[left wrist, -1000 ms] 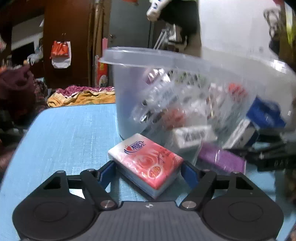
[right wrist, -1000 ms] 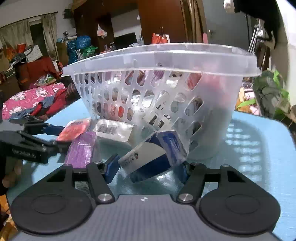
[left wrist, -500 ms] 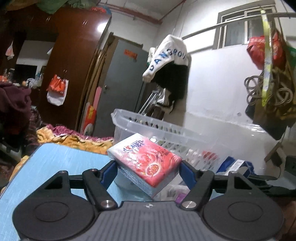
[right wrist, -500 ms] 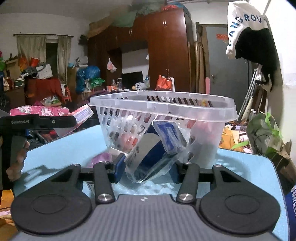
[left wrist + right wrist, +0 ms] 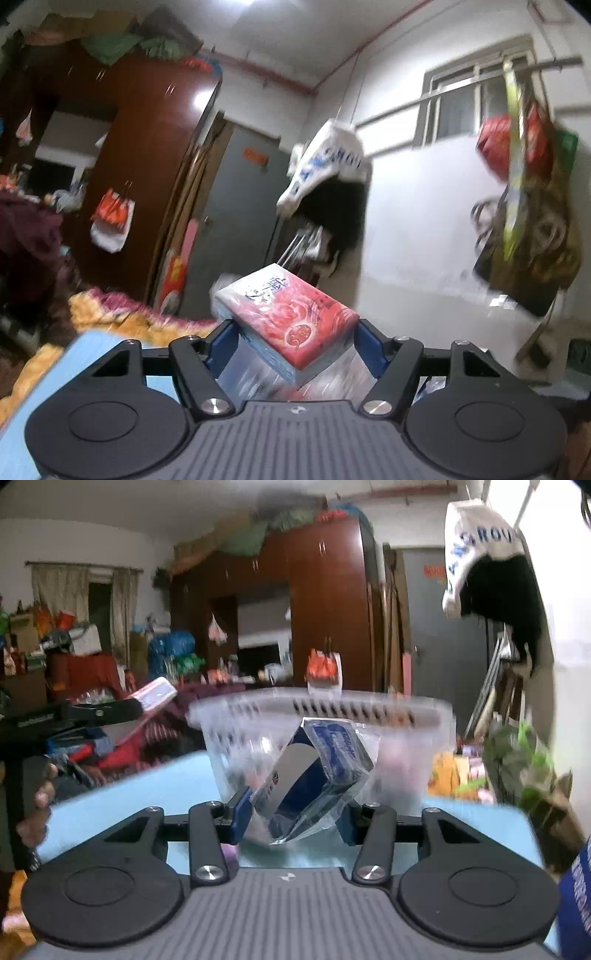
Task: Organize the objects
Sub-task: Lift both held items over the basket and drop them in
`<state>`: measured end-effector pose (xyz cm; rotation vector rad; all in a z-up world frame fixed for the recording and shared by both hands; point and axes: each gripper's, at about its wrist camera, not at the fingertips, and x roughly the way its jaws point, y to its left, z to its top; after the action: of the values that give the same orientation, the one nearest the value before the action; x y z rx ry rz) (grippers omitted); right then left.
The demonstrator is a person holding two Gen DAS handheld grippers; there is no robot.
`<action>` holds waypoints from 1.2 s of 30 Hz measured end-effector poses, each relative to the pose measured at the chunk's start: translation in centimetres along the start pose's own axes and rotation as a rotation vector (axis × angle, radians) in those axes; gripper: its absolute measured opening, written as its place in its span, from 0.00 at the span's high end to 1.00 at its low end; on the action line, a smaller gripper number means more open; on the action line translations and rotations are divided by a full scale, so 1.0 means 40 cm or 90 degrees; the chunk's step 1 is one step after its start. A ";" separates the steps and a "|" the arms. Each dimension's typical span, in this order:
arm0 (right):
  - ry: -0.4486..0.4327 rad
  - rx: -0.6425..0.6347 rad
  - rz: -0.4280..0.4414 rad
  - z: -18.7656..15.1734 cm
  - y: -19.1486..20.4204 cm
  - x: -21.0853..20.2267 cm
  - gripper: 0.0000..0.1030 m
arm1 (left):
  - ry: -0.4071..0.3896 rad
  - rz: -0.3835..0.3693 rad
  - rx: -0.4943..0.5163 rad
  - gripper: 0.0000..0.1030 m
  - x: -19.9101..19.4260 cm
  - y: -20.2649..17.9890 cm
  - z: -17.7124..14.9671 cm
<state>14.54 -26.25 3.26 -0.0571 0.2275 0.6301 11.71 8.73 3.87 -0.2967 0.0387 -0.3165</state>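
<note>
My left gripper [image 5: 293, 338] is shut on a red and white tissue pack [image 5: 286, 315] and holds it high in the air, above the clear plastic basket [image 5: 258, 373], which is blurred below it. My right gripper [image 5: 295, 818] is shut on a clear bag with a blue and white box [image 5: 314, 775] inside, lifted off the blue table [image 5: 140, 794] in front of the slotted clear basket [image 5: 406, 716]. The left gripper with its tissue pack [image 5: 155, 694] shows at the left of the right wrist view.
A purple packet [image 5: 231, 856] lies on the table under my right gripper. A brown wardrobe [image 5: 325, 602], a grey door [image 5: 229, 210] and hanging clothes [image 5: 328, 177] stand behind. A bag with green leaves [image 5: 524, 760] sits beyond the table's right edge.
Both grippers have risen from the table with their loads. The tissue pack and the bagged box went from table level to about the height of the basket's rim.
</note>
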 end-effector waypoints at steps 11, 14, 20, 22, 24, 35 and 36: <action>0.081 -0.042 -0.110 0.273 -0.038 0.207 0.51 | 0.100 0.043 0.055 0.29 0.296 -0.116 0.172; 0.128 -0.068 -0.132 0.261 -0.040 0.273 0.41 | 0.168 0.097 0.128 0.19 0.381 -0.110 0.162; 0.103 -0.055 -0.145 0.225 -0.031 0.211 0.03 | 0.159 0.107 0.126 0.19 0.301 -0.099 0.147; 0.081 -0.028 -0.133 0.221 -0.036 0.175 0.03 | 0.142 0.109 0.167 0.16 0.240 -0.137 0.115; 0.052 -0.022 -0.112 0.202 -0.023 0.123 0.00 | 0.137 0.104 0.209 0.11 0.173 -0.165 0.061; 0.151 0.118 -0.127 0.026 -0.103 0.106 0.00 | 0.298 0.054 0.280 0.11 0.201 -0.237 -0.188; 0.156 0.140 -0.119 0.021 -0.117 0.109 0.00 | 0.306 0.058 0.280 0.16 0.209 -0.237 -0.194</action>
<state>20.88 -27.38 2.99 0.0562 0.5211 0.4083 16.14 -4.68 -0.70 0.2227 0.4489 -0.2919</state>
